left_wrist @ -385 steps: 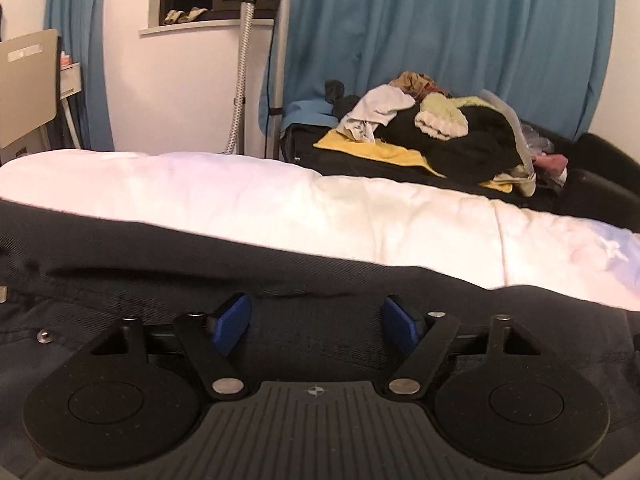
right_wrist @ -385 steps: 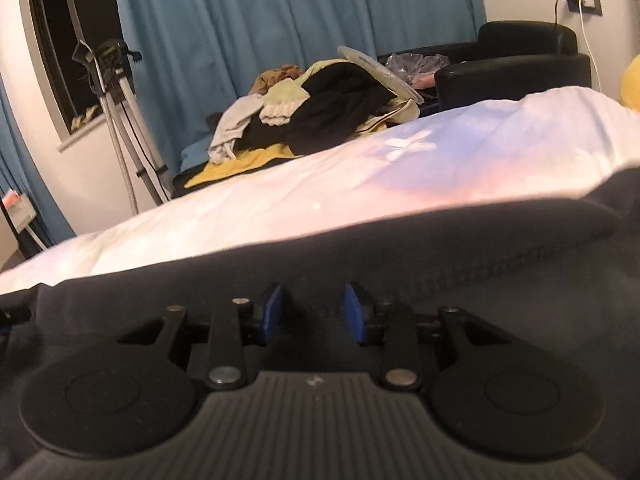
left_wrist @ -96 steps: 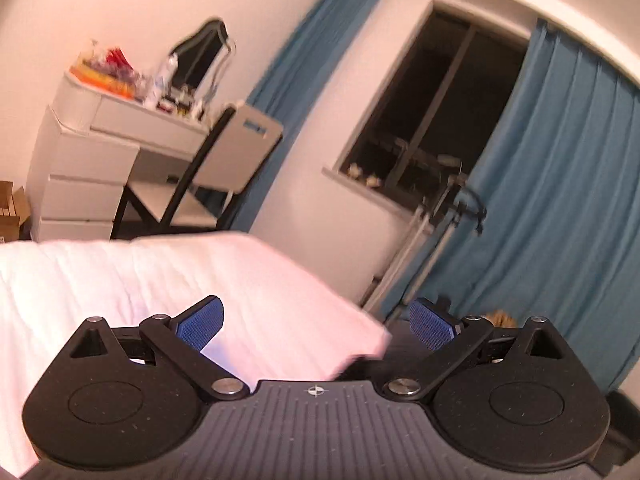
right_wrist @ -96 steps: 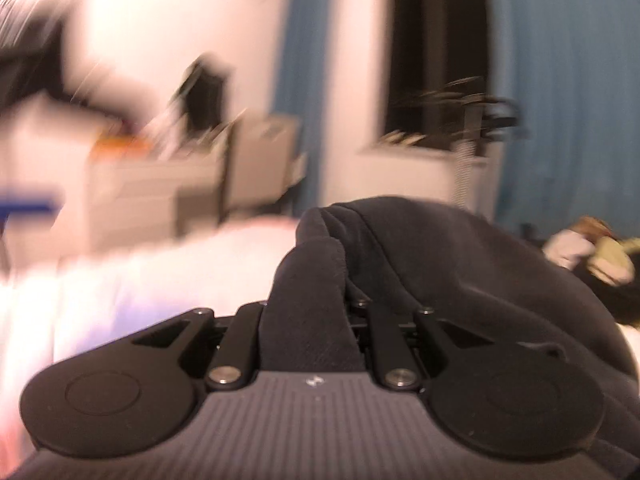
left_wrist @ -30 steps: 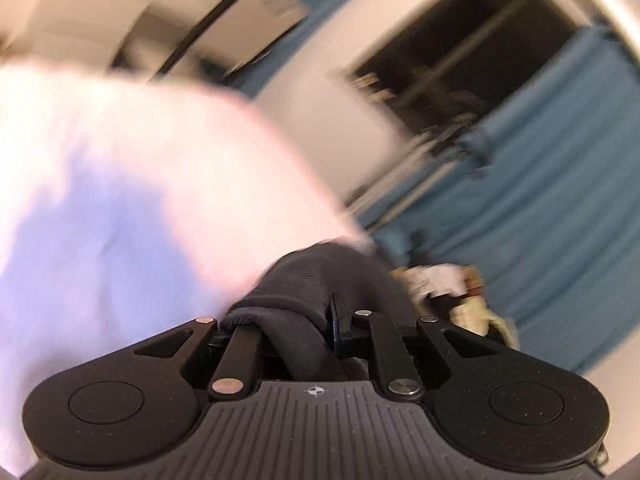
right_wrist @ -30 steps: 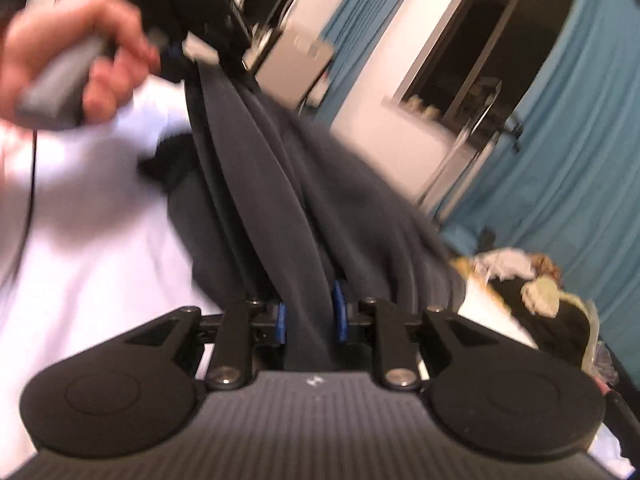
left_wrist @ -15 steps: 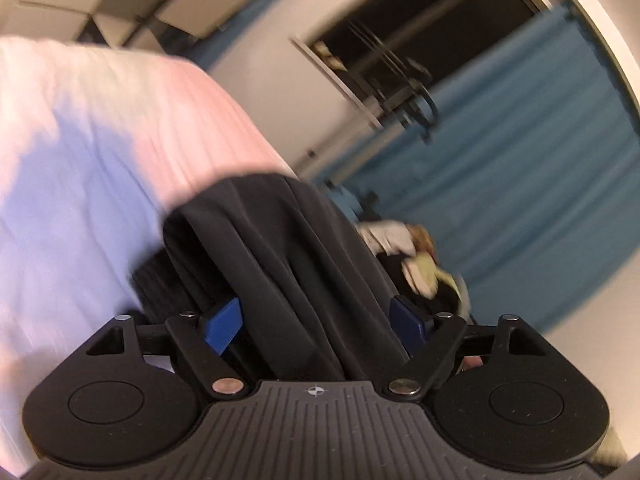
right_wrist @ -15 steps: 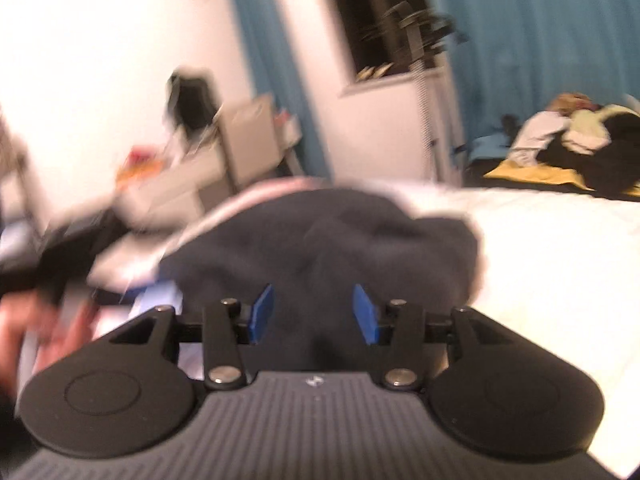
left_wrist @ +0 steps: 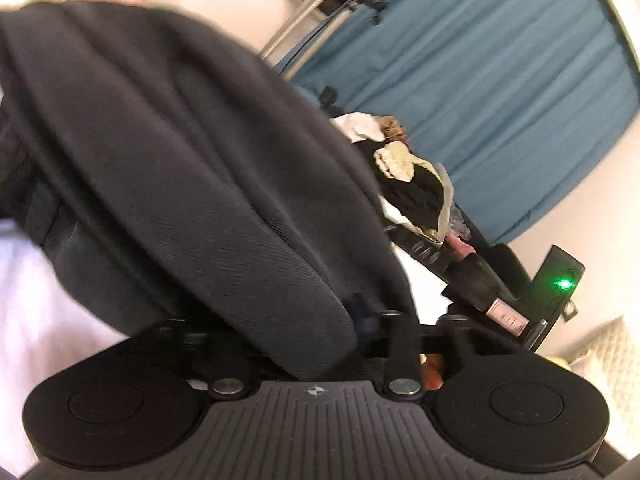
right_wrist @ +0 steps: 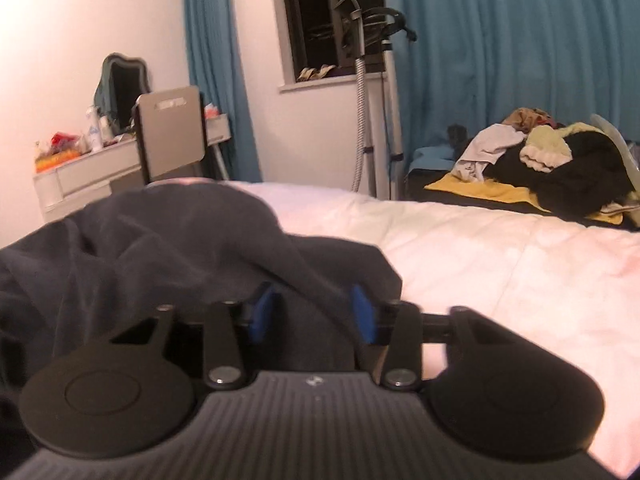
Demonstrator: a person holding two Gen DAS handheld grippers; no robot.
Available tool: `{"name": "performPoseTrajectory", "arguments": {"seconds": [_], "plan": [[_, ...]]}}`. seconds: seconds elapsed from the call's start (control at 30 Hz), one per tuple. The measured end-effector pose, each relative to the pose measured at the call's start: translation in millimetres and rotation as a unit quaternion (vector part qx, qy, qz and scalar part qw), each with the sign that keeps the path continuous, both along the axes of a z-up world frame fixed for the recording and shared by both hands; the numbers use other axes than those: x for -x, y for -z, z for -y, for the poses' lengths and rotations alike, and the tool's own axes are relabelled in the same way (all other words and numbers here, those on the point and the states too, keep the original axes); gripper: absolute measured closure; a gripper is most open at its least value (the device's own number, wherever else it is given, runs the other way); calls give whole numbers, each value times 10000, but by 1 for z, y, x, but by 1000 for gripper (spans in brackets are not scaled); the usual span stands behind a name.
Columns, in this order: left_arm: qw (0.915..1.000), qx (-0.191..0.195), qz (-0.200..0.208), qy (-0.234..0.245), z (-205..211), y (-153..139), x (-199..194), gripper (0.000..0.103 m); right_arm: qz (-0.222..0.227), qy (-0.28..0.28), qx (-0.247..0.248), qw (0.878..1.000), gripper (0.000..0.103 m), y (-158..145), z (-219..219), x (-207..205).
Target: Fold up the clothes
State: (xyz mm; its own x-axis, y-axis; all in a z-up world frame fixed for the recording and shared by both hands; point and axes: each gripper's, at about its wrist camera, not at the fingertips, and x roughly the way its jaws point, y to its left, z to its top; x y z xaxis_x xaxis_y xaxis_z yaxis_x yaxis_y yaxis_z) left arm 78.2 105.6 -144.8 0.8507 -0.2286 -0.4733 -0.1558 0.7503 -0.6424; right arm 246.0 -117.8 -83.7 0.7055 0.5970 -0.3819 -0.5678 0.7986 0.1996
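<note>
A dark grey garment (left_wrist: 180, 152) fills most of the left wrist view, bunched in thick folds on the white bed (left_wrist: 36, 312). My left gripper (left_wrist: 304, 320) is buried under a fold, so its pads are hidden. In the right wrist view the same garment (right_wrist: 160, 248) lies heaped on the bed (right_wrist: 500, 264). My right gripper (right_wrist: 310, 312) is open, its blue pads (right_wrist: 262, 312) apart with a ridge of the cloth lying loose between them.
A pile of mixed clothes (right_wrist: 552, 164) sits on a dark sofa beyond the bed. A garment steamer stand (right_wrist: 368, 92), a chair (right_wrist: 172, 136) and a white dresser (right_wrist: 84, 176) stand by the wall. Blue curtains (right_wrist: 520, 40) hang behind. A device with a green light (left_wrist: 564, 284) is at right.
My right gripper has let go of the garment and opened. The garment has dropped from hanging to a heap on the bed. My left gripper has pushed in under the cloth.
</note>
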Motion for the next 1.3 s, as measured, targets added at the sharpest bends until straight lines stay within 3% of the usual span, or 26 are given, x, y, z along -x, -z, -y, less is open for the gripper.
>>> {"name": "performPoseTrajectory", "arguments": {"seconds": [0.07, 0.13, 0.23, 0.33, 0.53, 0.83, 0.93, 1.03, 1.1, 1.2, 1.3], "plan": [[9999, -51, 132, -18, 0, -6, 4, 89, -210, 139, -386, 9989, 93, 0, 9, -12], [9994, -181, 302, -14, 2, -14, 9, 91, -375, 214, -614, 9972, 96, -2, 13, -21], [9988, -199, 451, 14, 6, -24, 17, 91, -89, 283, -609, 9977, 99, -15, 9, -22], [9992, -269, 232, 169, 10, -19, 14, 91, -163, 368, -428, 9983, 99, -17, 4, -38], [9970, -695, 114, 312, 20, -11, 2, 91, -500, 231, -28, 9985, 97, 10, -4, -66], [9938, -1070, 87, 305, 25, -17, 20, 91, -609, -49, 269, 9978, 95, -37, 5, -32], [9931, -1132, 85, 301, 27, -22, 24, 85, -456, -113, 343, 9983, 94, -57, 10, -4], [9935, -1087, 46, 346, 26, -27, 28, 72, -321, -146, 372, 9987, 93, -77, 17, 24], [9938, -1065, 114, 312, 24, -32, 36, 41, -277, -180, 314, 9990, 93, -88, 24, 45], [9949, -953, 306, 148, 19, -42, 45, 16, -246, -160, 57, 9996, 93, -100, 37, 76], [9969, -700, 345, 116, 6, -52, 51, 14, -287, -88, -430, 9986, 92, -97, 51, 105]]}}
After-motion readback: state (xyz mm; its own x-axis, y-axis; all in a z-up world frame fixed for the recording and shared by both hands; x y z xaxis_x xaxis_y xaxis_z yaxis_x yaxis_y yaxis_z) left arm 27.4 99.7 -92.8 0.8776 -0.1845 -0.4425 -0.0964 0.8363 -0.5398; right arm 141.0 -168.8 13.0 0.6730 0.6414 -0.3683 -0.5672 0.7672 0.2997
